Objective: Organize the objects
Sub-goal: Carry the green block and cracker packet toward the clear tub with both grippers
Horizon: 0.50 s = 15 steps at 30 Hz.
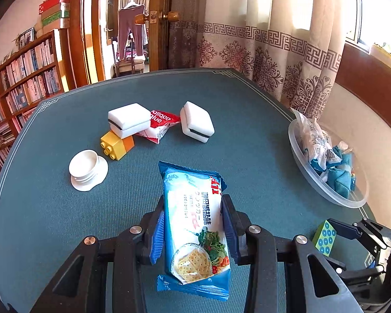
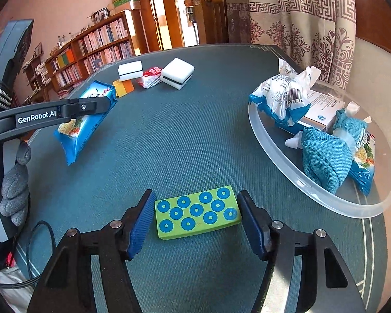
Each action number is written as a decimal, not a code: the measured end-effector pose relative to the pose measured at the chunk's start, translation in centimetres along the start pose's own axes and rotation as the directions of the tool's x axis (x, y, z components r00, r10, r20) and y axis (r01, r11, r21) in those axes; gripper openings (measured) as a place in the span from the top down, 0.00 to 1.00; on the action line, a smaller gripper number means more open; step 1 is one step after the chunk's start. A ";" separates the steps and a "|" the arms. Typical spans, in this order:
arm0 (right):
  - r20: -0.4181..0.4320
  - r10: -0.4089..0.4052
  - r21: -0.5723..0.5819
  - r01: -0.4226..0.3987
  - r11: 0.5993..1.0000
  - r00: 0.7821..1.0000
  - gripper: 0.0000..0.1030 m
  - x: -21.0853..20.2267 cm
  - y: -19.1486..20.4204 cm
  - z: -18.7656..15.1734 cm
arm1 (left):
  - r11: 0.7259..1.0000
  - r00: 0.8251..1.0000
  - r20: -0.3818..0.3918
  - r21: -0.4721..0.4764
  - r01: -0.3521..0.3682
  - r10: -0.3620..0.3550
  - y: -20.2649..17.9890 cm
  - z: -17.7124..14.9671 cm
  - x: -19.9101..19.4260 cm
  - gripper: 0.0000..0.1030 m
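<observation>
Left gripper: both blue ribbed pads pressed against the two long sides of a cracker packet, which runs lengthwise between the fingers and is held clear of the surface (lifted, seen from the right wrist view). Black linkage arms angled inward toward the pads. Grey-gloved left hand wraps the handle below the gripper body.

Right gripper: fingers spread wide, one pad on each short end of a green block; a narrow gap shows on the right side, left side nearly touching. Fingers point forward and down.
</observation>
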State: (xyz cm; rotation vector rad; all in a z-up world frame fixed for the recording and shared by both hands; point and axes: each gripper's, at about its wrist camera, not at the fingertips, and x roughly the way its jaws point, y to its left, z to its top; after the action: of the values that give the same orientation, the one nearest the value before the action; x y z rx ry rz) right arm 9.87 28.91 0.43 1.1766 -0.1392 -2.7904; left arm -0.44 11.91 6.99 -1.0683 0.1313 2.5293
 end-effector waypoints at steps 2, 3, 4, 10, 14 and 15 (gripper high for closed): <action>0.039 0.000 0.026 -0.001 1.000 0.999 0.37 -1.4 -0.6 0.1 | 1.000 1.000 0.000 0.010 0.006 -0.006 -0.6 0.2 0.0 0.60; 0.061 -0.003 0.042 0.001 0.999 0.998 0.37 -2.2 -1.0 0.1 | 1.000 1.000 0.000 0.016 0.010 -0.010 -0.8 0.3 0.0 0.60; 0.081 -0.011 0.056 0.007 0.998 0.997 0.37 -3.0 -1.4 0.3 | 1.000 1.000 0.000 0.020 0.014 -0.014 -1.2 0.4 0.1 0.60; 0.166 -0.119 0.119 0.100 0.988 0.979 0.37 -6.3 -4.7 1.1 | 0.997 0.999 0.001 0.057 0.044 -0.044 -3.4 1.2 0.1 0.60; 0.187 -0.190 0.168 0.159 0.973 0.964 0.37 -6.9 -7.4 1.4 | 0.994 0.998 0.001 0.088 0.059 -0.059 -5.0 1.6 0.0 0.60; 0.192 -0.204 0.179 0.170 0.969 0.960 0.37 -6.9 -8.0 1.5 | 0.994 0.998 0.000 0.095 0.061 -0.062 -5.4 1.7 0.0 0.60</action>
State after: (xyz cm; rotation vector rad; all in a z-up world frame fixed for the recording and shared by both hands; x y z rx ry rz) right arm 13.04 37.88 5.31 0.9676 -0.2903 -3.1197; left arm 0.51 17.27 8.52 -1.0156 0.2120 2.4441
